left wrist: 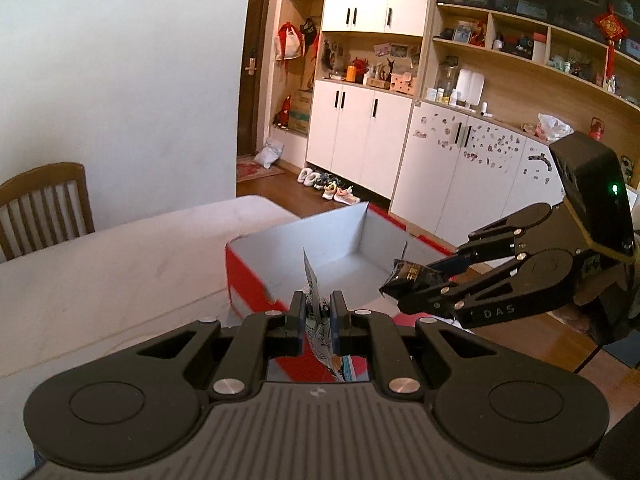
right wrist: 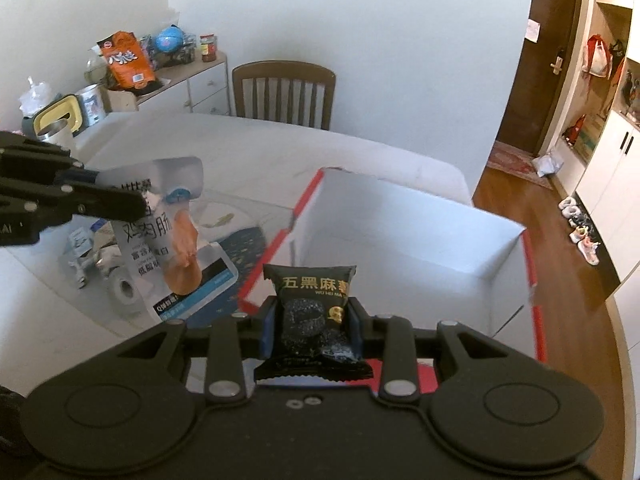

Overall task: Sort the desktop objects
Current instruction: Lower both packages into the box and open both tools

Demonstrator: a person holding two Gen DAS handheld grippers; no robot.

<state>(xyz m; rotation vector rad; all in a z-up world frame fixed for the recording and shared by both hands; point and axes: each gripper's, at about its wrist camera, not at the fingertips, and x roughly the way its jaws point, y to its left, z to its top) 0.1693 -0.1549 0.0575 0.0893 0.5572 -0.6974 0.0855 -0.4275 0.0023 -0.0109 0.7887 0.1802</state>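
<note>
The left tongs are clamped tight on a thin white plastic snack pouch printed with dark characters and an orange sausage picture; in the left wrist view the pouch shows edge-on, pinched between the two pads with its top sticking up above them. From the right wrist view the same pouch hangs in the air from the left tongs, above the pale tabletop and just to the left of the open cardboard box with red outer sides and a white inside.

The right tongs are closed on a small black foil packet with gold characters across its front; the packet stands upright between the blue-edged pads, its crimped lower edge spread out below them. In the left wrist view the right tongs hold this packet over the box's near right edge, with the box lying on the tabletop ahead of both tools.

On the tabletop below the hanging pouch lie a roll of white tape, a dark blue speckled mat and some crumpled silvery wrappers, though these are blurred and hard to make out. A brown wooden chair stands at the far side.
</note>
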